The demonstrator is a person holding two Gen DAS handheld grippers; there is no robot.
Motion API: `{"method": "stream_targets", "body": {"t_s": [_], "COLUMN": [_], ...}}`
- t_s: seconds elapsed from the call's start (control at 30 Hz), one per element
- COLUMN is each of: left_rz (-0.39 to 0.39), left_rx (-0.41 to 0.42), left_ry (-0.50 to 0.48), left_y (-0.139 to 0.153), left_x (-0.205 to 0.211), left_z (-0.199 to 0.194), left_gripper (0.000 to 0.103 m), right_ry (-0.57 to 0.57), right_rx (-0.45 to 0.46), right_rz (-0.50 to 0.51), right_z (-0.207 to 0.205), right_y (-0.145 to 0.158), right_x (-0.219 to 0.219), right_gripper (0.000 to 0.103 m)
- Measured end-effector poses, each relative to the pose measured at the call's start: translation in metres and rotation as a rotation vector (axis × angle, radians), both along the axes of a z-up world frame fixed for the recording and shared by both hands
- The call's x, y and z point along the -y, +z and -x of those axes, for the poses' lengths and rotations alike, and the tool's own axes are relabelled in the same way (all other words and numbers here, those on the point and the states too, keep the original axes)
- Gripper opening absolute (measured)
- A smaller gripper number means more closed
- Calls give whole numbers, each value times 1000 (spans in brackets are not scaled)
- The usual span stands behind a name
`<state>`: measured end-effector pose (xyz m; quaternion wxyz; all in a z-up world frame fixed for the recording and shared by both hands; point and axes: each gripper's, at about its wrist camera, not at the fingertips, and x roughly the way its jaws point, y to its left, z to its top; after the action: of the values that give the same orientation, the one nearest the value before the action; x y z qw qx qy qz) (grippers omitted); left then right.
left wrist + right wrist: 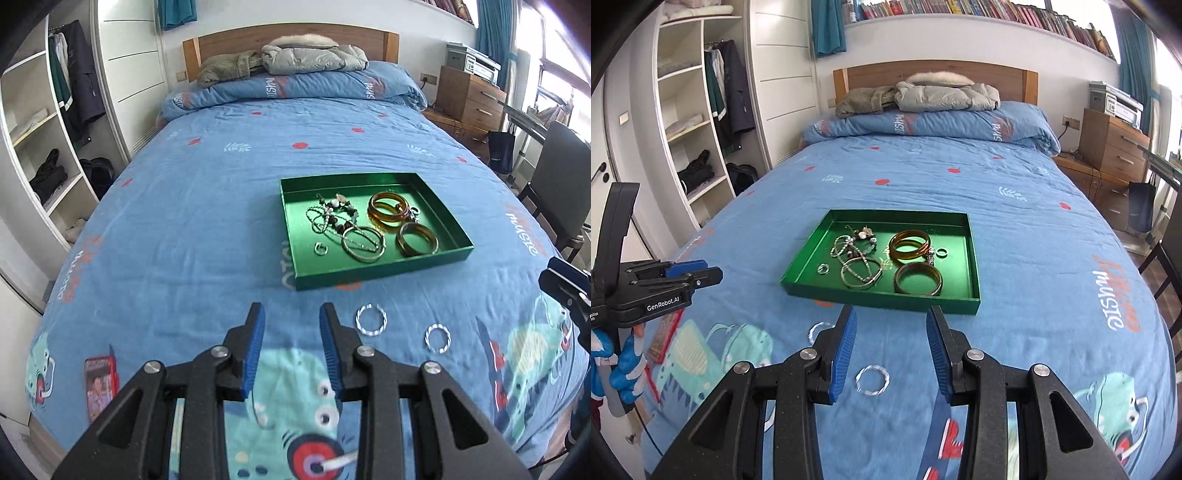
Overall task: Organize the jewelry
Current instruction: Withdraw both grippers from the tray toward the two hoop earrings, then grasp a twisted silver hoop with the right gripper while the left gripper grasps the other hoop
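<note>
A green tray (373, 271) (882, 300) lies on the blue bed and holds amber bangles (388, 211) (909, 244), a brown bangle (417, 240) (918, 283), silver bangles (364, 243) (860, 275), a bead-and-chain necklace (332, 214) (853, 243) and small rings (320, 249) (941, 252). Two twisted silver rings lie on the sheet in front of the tray (371, 319) (438, 339); one (872, 380) lies between my right gripper's fingers, the other (820, 328) is partly hidden. My left gripper (291, 325) is open and empty. My right gripper (892, 328) is open and empty.
A red booklet (100, 380) lies at the bed's left front edge. Folded coats (310, 57) sit on the pillow end. Open wardrobe shelves (40, 122) stand to the left, a wooden dresser (469, 99) and a dark chair (557, 184) to the right.
</note>
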<state>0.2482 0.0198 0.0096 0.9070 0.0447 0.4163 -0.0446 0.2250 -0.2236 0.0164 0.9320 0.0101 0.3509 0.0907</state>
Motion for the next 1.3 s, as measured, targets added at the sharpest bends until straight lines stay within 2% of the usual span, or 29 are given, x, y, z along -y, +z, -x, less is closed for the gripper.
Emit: {"method": "stream_targets", "body": {"t_s": [0.23,0.37,0.63,0.97,1.3], "left_rz": [17,-4,-5,21,12], "left_rx": [0,20,44,42,126], "left_ry": [17,12,25,51,77], "left_y": [12,18,26,19,27], "left_x": [-13,-12,-16,-20,-18], "left_z": [50,76,110,135,147], "left_gripper": [29,29,29,29,29], "right_ry": [-1,5,35,28,4], "right_rx": [36,66,123,131,125], "right_rz": [-32,-34,-37,-34,-47], "right_z": [56,82,124,148,150], "right_y": [16,27,44,43,37], "right_x": [-2,-2,-7,-3,5], "right_gripper": [39,39,39,39,39]}}
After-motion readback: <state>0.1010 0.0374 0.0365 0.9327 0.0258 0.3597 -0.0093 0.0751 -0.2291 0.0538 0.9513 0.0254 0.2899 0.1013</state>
